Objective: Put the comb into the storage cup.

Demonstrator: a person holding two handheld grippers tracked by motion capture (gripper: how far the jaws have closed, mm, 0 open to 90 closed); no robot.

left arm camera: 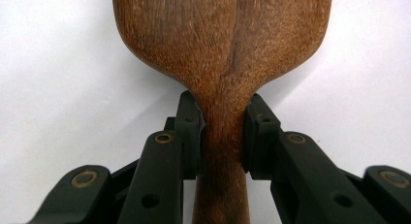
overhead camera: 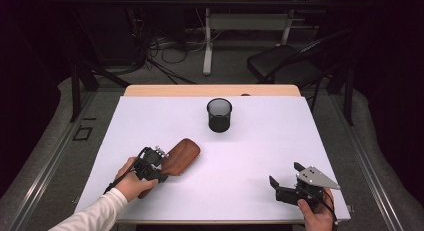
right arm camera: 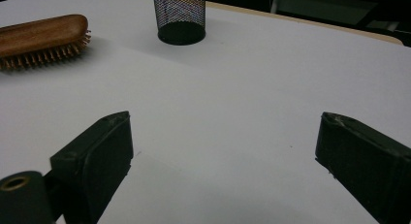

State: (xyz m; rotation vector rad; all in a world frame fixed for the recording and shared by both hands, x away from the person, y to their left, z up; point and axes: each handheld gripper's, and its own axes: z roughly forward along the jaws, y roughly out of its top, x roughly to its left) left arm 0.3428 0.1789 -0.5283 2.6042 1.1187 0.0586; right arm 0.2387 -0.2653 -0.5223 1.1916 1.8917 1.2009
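Brush (overhead camera: 181, 155) sits front-left on the table (overhead camera: 260, 141), bristles down, neck pinched between the left gripper (left arm camera: 223, 132) jaws, head pointing away toward the cup (overhead camera: 219, 115). Right gripper (overhead camera: 285, 178) rests front-right near the table edge, jaws wide, holding nothing. Bare surface between both grippers; cup stands well apart at the back.

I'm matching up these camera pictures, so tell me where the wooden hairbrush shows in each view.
High view: wooden hairbrush left of centre, in the left gripper.
Left gripper view: its neck clamped between the jaws, centre.
Right gripper view: top left, bristles down.
Shared landmark: black mesh cup.
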